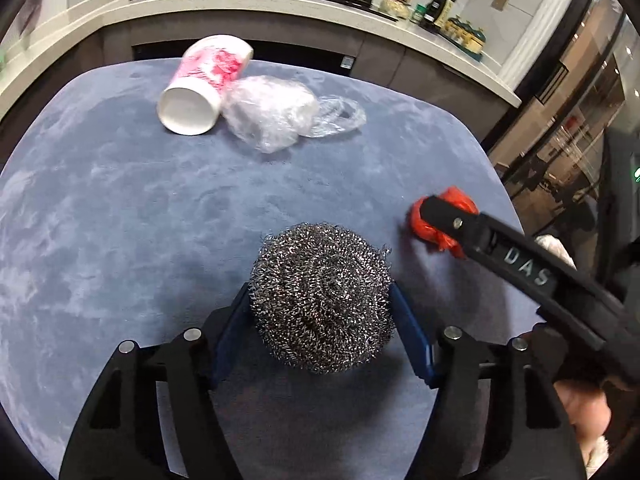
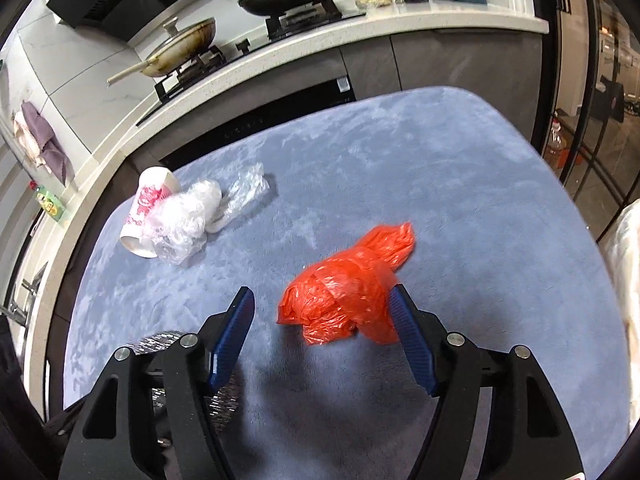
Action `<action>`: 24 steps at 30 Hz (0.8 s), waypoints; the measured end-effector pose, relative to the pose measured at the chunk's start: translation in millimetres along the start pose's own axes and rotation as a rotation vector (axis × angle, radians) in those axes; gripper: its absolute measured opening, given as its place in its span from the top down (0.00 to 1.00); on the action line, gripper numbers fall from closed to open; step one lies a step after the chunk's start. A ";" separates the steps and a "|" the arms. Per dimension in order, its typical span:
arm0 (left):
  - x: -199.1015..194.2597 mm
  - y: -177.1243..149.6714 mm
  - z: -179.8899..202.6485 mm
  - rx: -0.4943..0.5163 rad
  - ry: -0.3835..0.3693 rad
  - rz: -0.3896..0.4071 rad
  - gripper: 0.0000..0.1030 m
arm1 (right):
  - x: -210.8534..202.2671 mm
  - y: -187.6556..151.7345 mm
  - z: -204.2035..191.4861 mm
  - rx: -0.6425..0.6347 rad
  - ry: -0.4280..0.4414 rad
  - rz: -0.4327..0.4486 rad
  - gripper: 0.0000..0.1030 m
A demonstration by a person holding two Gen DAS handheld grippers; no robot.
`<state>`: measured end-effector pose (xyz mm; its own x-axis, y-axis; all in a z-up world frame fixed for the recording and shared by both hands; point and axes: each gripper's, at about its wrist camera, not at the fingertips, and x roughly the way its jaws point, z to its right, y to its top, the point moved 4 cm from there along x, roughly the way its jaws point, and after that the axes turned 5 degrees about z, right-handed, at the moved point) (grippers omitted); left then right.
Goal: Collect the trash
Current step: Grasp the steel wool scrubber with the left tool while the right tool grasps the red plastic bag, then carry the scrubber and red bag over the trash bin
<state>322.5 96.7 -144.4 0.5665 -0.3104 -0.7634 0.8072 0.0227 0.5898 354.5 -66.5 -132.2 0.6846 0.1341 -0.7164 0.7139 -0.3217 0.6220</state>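
While the blue-covered counter (image 1: 120, 208) carries the trash, a steel-wool scourer (image 1: 322, 298) is flanked by the blue pads of the left gripper (image 1: 320, 312), both pads touching its sides. Ahead and left of it, a tipped paper cup (image 1: 204, 84) and crumpled clear plastic (image 1: 276, 110) are seen. The right gripper (image 2: 320, 320) is held partly open around a red plastic bag (image 2: 340, 292); only its right pad touches the bag.

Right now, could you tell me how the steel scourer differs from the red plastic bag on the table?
The steel scourer is a round, grey, wiry ball; the red plastic bag is a crumpled, glossy, irregular wad with a tail. The scourer fills the left gripper between both pads; the bag sits between the right gripper's wider-set pads, against one only. Both rest on the blue table.
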 end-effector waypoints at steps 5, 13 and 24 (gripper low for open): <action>-4.4 -1.6 -5.5 -0.013 0.007 -0.002 0.38 | 3.0 -6.7 2.4 -0.018 -0.031 -0.005 0.60; -15.7 0.9 8.8 0.049 0.029 0.027 0.54 | -26.1 -4.2 7.6 -0.008 -0.016 0.038 0.70; -5.0 0.6 14.8 0.064 0.038 0.012 0.48 | -74.3 -2.3 19.3 -0.017 -0.015 0.103 0.70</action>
<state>317.7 84.2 -136.3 0.5831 -0.2745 -0.7646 0.7886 -0.0348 0.6139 299.2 -93.7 -86.6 0.7524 0.0871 -0.6530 0.6423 -0.3172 0.6977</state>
